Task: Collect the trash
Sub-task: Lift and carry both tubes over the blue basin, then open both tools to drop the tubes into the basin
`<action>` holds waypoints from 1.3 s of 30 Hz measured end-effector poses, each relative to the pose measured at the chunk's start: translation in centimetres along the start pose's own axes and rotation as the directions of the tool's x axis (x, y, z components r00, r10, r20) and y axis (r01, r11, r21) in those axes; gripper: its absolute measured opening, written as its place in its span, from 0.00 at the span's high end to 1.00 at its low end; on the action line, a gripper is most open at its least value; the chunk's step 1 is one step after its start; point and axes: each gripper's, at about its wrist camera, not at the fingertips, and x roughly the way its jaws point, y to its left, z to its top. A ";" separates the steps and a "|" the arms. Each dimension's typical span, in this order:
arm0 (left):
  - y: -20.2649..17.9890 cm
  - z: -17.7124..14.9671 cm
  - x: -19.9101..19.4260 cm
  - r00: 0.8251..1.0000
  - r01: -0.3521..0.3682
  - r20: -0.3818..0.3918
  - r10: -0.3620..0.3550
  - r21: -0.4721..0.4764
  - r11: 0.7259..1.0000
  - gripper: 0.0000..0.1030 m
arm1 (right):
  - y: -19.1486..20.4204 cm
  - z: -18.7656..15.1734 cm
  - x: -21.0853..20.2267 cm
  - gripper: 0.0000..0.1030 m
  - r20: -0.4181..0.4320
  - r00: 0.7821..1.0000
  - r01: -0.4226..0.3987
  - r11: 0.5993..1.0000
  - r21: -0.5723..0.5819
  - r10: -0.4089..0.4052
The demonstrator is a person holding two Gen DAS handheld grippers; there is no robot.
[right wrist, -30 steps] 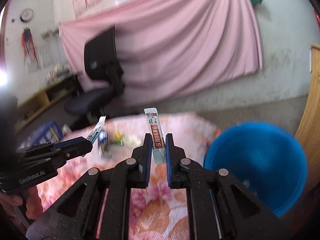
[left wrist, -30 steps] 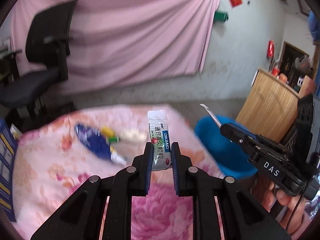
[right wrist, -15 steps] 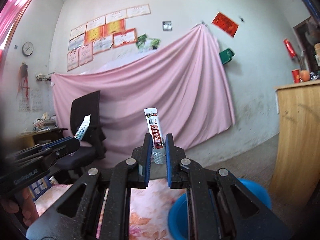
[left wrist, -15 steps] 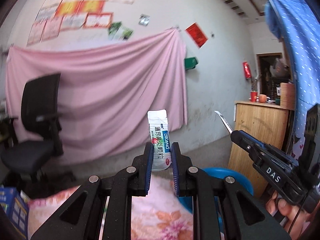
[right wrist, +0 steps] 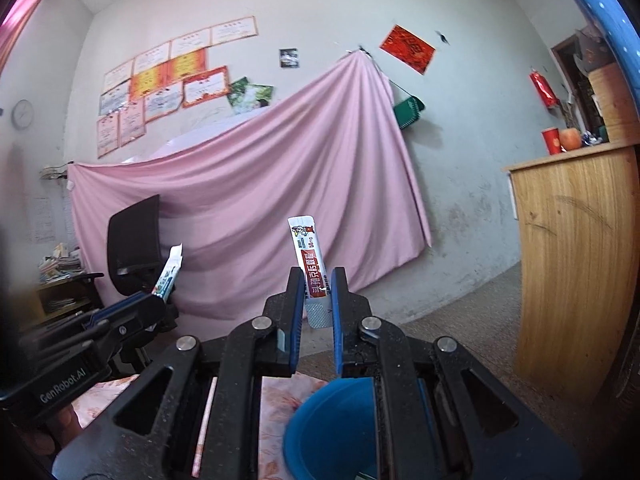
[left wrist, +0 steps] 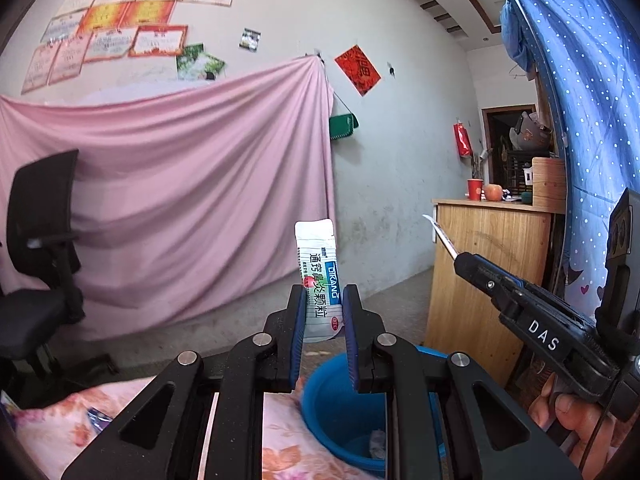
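- A white sachet (left wrist: 318, 280) stands upright, pinched between the left gripper (left wrist: 320, 312) fingers, its top above their tips.
- A red stick packet (right wrist: 310, 270) stands clamped between the right gripper (right wrist: 316, 300) fingers.
- A blue bucket (left wrist: 340, 408) sits below both.

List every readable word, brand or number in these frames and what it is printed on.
"DIKANG": white sachet held in the left tongs.
"DAS": side of the right tongs.
"GenRobot.AI": side of the left tongs, right wrist view.
"50": red-banded sachet in the right tongs.
Wall certificates and other sachet print: too small to read.
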 end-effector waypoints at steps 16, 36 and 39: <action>-0.5 -1.5 7.1 0.954 0.101 -0.268 -0.133 -0.133 0.986 0.85 | -3.0 -1.5 2.4 0.65 -0.142 0.989 0.058 0.996 0.071 -0.047; -0.2 -2.9 10.6 0.881 0.052 -0.450 -0.144 -0.211 0.976 0.69 | -6.6 -3.1 4.4 0.62 -0.267 0.963 0.074 0.981 0.177 -0.025; 0.0 -3.0 10.4 0.881 0.038 -0.453 -0.134 -0.214 0.976 0.68 | -6.8 -3.1 4.5 0.61 -0.269 0.963 0.073 0.981 0.178 -0.023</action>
